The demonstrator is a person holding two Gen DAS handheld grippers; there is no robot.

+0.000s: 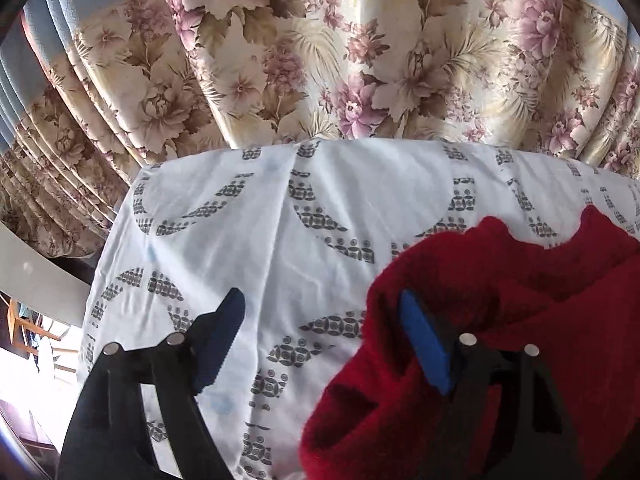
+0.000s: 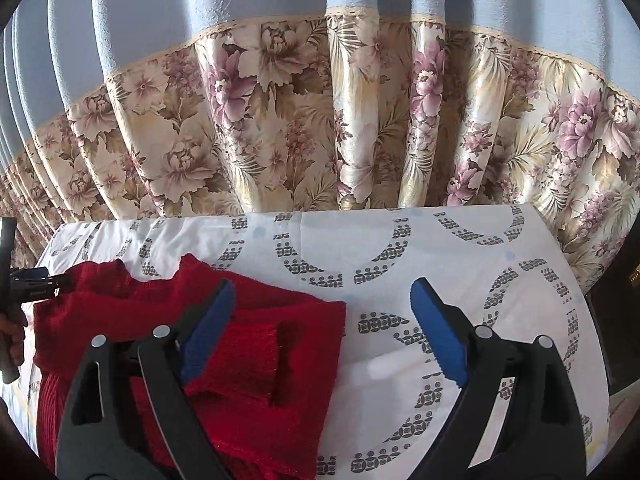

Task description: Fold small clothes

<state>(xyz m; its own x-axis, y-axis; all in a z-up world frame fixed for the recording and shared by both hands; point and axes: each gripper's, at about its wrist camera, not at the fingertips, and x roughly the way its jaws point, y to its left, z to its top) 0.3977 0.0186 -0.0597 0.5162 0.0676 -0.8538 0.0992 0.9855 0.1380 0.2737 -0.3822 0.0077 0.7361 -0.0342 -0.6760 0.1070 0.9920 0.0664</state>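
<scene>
A red knitted garment (image 1: 500,280) (image 2: 120,312) lies partly folded on a white sheet with grey arc patterns (image 1: 280,220) (image 2: 460,280). One sleeve cuff (image 2: 240,360) is laid over its body. My left gripper (image 1: 320,298) is open at the garment's left edge, its right finger (image 1: 424,344) over the red knit and its left finger (image 1: 224,340) over the sheet. My right gripper (image 2: 323,286) is open at the garment's right edge, with its left finger (image 2: 208,332) above the red knit. Nothing is pinched in either one.
A floral curtain (image 1: 340,60) (image 2: 300,120) with a blue upper band hangs right behind the covered surface. The sheet's left edge (image 1: 104,264) drops off toward a bright floor area. In the right wrist view a hand (image 2: 12,336) holds the other gripper at the far left.
</scene>
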